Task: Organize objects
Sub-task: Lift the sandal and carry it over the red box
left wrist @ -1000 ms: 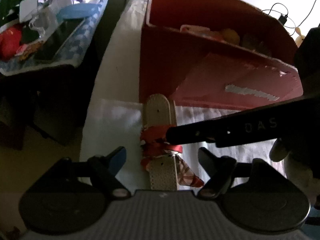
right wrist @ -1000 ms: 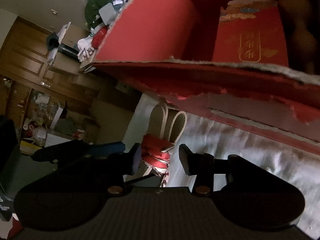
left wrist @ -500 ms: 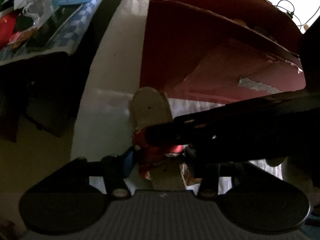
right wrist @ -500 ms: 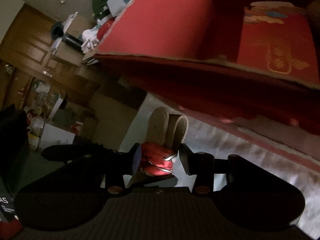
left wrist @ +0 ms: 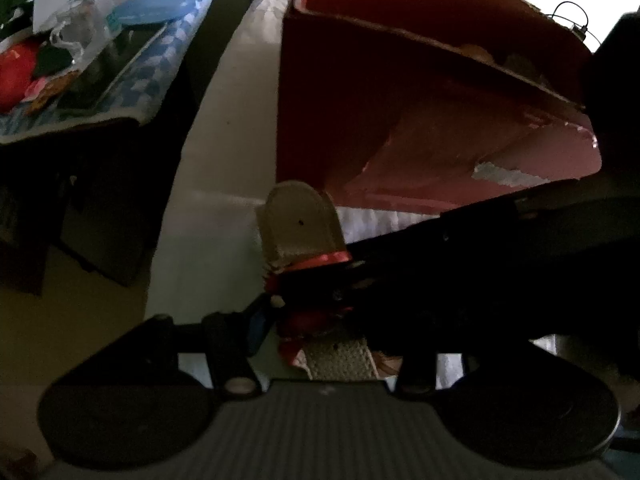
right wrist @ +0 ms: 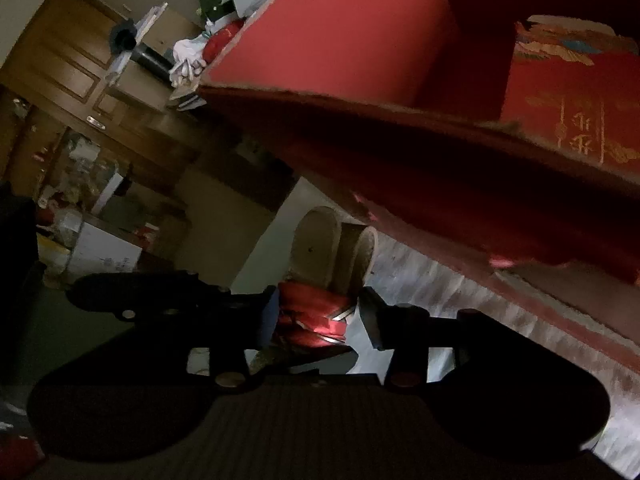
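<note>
White cloth (left wrist: pixel 224 240) | both tongs (left wrist: pixel 320 328) (right wrist: pixel 316 316) clamp ribbon-tied belt (left wrist: pixel 300 224)

sandals (left wrist: pixel 301 226) before box (left wrist: pixel 420 92), on cloth (left wrist: pixel 372 222)

Both grippers closed onto red-ribboned slipper bundle (right wrist: pixel 312 312), lifting it.

Torn red cardboard box (left wrist: pixel 440 128), glossy red ribbon (right wrist: pixel 312 312), woven beige strap (left wrist: pixel 340 364)
</note>
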Tool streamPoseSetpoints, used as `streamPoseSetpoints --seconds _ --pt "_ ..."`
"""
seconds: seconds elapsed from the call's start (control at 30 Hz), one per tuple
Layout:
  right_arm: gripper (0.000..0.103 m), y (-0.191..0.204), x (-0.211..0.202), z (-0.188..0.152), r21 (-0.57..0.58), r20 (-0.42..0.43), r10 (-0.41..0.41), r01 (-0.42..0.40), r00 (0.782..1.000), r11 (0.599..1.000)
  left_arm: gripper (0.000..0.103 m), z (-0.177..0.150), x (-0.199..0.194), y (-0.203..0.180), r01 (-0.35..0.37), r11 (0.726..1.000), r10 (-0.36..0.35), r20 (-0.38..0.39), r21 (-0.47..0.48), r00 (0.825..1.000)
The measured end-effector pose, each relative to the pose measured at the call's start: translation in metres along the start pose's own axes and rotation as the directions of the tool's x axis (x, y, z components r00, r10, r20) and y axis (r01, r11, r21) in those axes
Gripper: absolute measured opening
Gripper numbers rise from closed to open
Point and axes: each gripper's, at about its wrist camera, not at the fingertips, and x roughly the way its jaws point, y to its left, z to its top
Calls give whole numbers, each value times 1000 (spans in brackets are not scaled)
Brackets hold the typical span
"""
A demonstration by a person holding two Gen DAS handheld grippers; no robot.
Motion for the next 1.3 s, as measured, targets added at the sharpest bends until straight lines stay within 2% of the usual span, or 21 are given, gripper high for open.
streamPoseSetpoints --seconds 0.13,0.3,0.67,0.8,0.93,1.17,1.3 --pt "44 0 -10 -2 14 14 46 -47 999 999 48 -1 -13 -2 8 1000 -9 27 12 1000" --pt "44 14 -20 -5 -47 49 78 -76 996 996 48 -2 -37 -2 -2 999 0 73 33 997" --pt "43 36 -58 -7 -161 195 142 -111 971 981 48 -3 -97 -18 -5 996 -12 199 88 980" --pt "43 42 -74 -3 -169 259 162 -120 952 978 48 3 -116 -26 5 993 -35 252 116 967" --pt "43 42 -95 1 -163 342 164 -114 925 980 48 14 -131 -38 20 987 -68 308 157 949" --pt "43 27 -130 9 -114 479 139 -96 867 989 48 44 -142 -61 39 972 -131 396 232 909" --pt "43 22 -143 19 -104 534 97 -49 840 993 48 63 -139 -72 41 966 -152 433 254 889"
